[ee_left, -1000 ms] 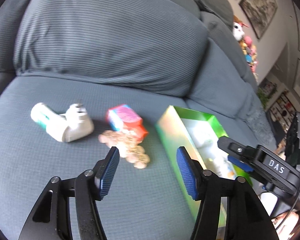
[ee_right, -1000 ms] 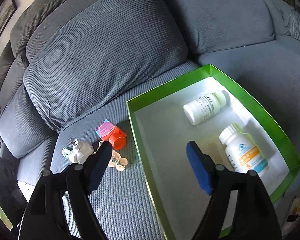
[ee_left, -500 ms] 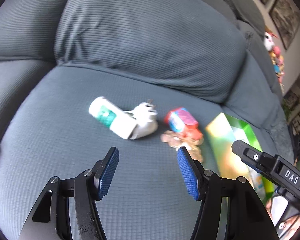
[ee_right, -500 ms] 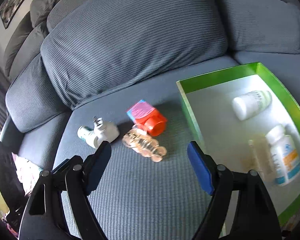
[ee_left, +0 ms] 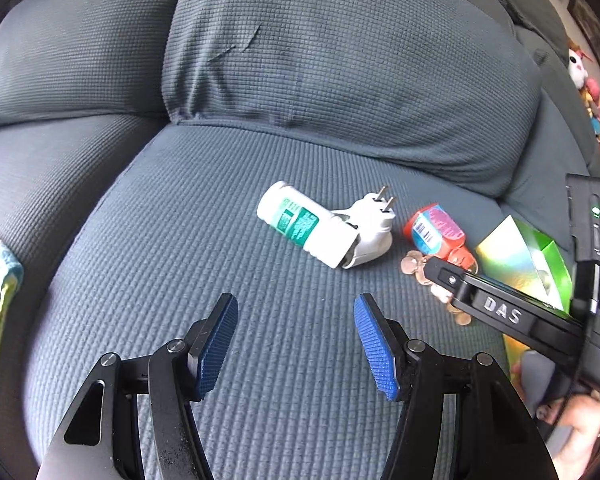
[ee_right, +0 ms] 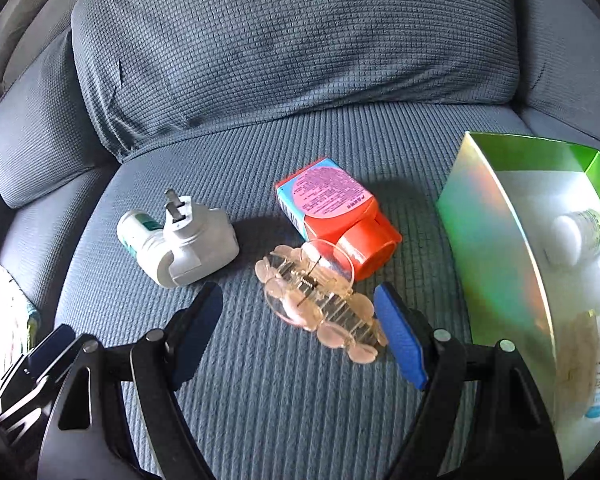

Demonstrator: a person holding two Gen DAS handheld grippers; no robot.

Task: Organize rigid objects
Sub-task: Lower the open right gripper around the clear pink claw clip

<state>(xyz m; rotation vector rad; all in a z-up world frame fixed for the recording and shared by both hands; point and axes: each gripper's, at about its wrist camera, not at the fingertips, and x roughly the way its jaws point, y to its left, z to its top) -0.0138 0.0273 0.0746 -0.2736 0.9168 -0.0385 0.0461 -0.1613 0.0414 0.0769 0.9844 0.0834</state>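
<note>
Setting: home living room.
Grey-blue fabric sofa point(ee_left: 300, 320) with plump back cushions point(ee_left: 340, 60); framed pictures point(ee_left: 592, 28) on the wall; plush toys point(ee_left: 580, 68) piled alongside.

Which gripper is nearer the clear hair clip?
Right. The right gripper is open around the hair clip; the left gripper sits open, off toward the white bottle.

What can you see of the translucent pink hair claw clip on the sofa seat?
The translucent pink plastic hair claw clip lies on its side on the grey sofa seat cushion. It has scalloped round lobes along both edges, and a metal spring and pin show through its middle. Its far end seems to touch the orange-red bottle behind it. The open right gripper brackets it, blue pads either side, not yet closed. From the left wrist view it is mostly hidden.
</note>
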